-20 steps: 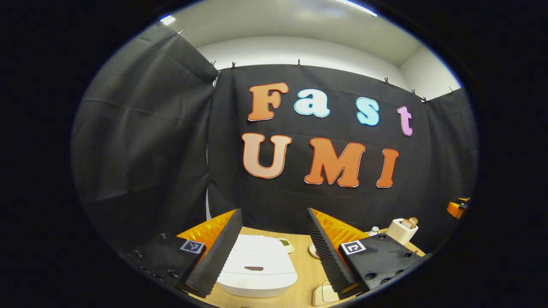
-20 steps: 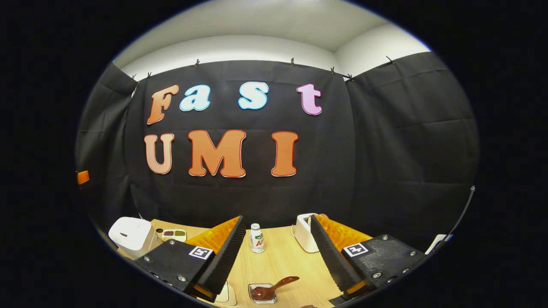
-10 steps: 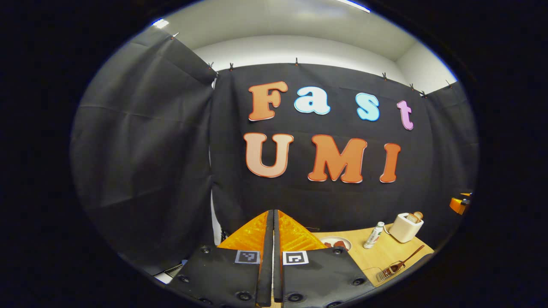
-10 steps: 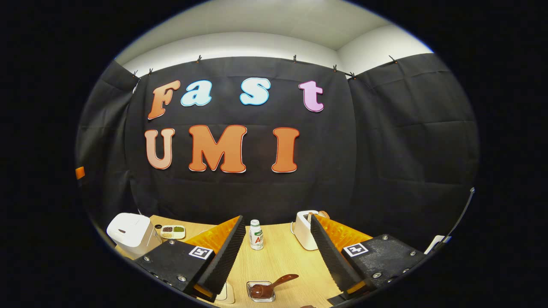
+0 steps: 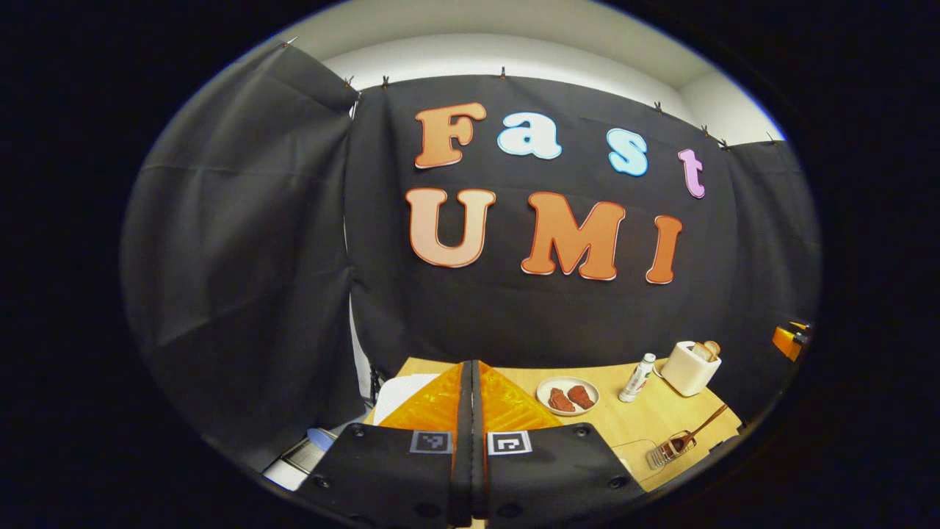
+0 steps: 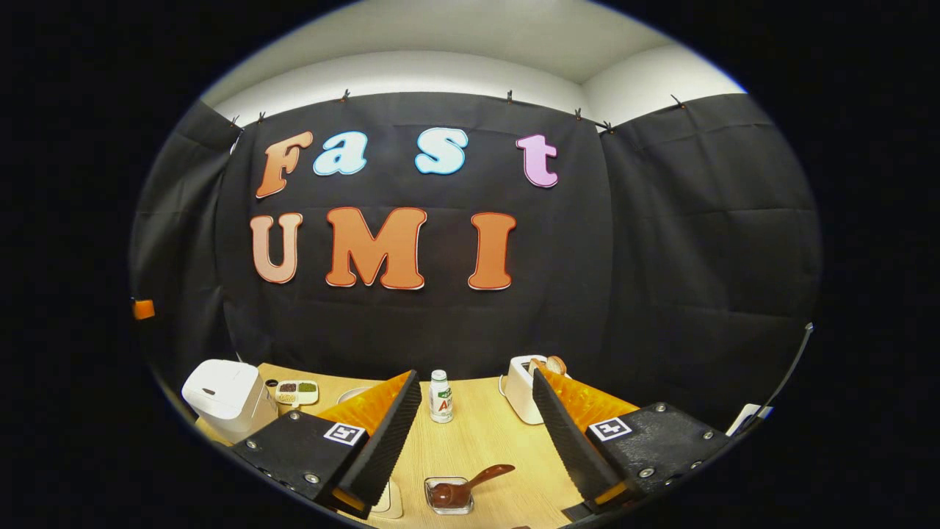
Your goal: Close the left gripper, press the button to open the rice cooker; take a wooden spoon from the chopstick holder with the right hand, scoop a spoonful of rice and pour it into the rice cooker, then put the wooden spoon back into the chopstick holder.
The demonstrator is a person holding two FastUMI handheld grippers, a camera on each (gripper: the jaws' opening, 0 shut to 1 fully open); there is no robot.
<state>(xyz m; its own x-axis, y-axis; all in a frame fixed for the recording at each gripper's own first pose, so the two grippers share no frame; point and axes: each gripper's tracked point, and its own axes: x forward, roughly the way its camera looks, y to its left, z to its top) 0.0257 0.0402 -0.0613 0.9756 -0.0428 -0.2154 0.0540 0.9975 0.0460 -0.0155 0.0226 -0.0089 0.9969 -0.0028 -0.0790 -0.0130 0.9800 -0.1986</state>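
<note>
On the worktop: rice cooker sits at the far left in the right gripper view, lid down.
Left gripper: fingers pressed fully together, nothing between them, ready to press.
Right gripper: jaws wide apart, empty, hanging above a small dish holding a dark spoon.
Rice cooker in left gripper view: a white edge peeks from behind the closed fingers.
Risk: the fingers hide the button, so the press may land off-target and the lid stay down.
Second risk: I cannot tell which container is the chopstick holder.
</note>
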